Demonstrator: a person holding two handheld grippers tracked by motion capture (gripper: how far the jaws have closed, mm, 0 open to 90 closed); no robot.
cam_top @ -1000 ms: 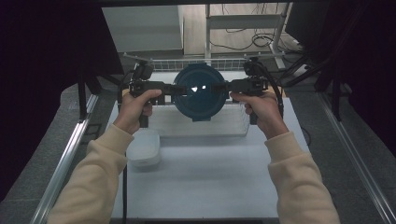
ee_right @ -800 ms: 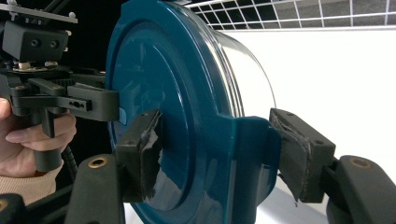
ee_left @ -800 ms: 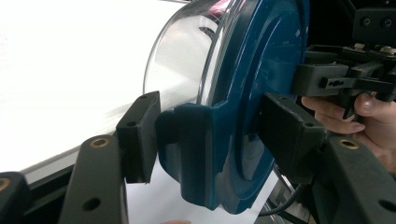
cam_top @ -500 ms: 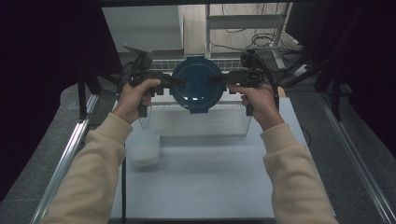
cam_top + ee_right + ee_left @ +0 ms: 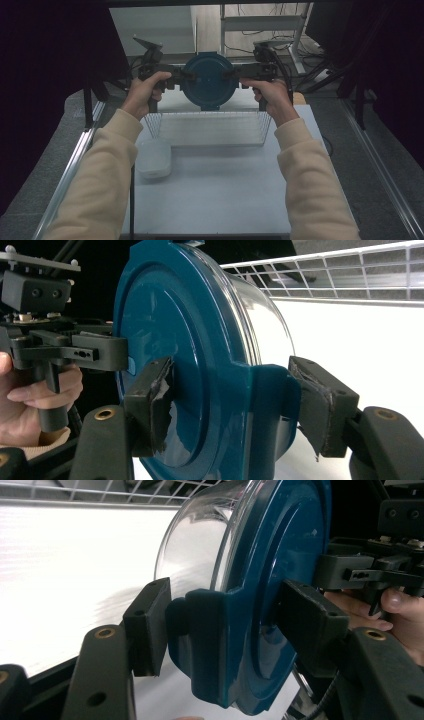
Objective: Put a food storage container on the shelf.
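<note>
Round blue-lidded clear plastic container point(image 5: 208, 81) held on edge between two grippers

Left gripper point(image 5: 181, 76) and right gripper point(image 5: 235, 75) each clamp a lid tab on opposite sides; the container hangs above the white wire basket point(image 5: 210, 129), equally near both hands

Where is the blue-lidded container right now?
In the high view the blue-lidded container is held up between the left gripper and right gripper, above the far edge of the wire basket.
</note>
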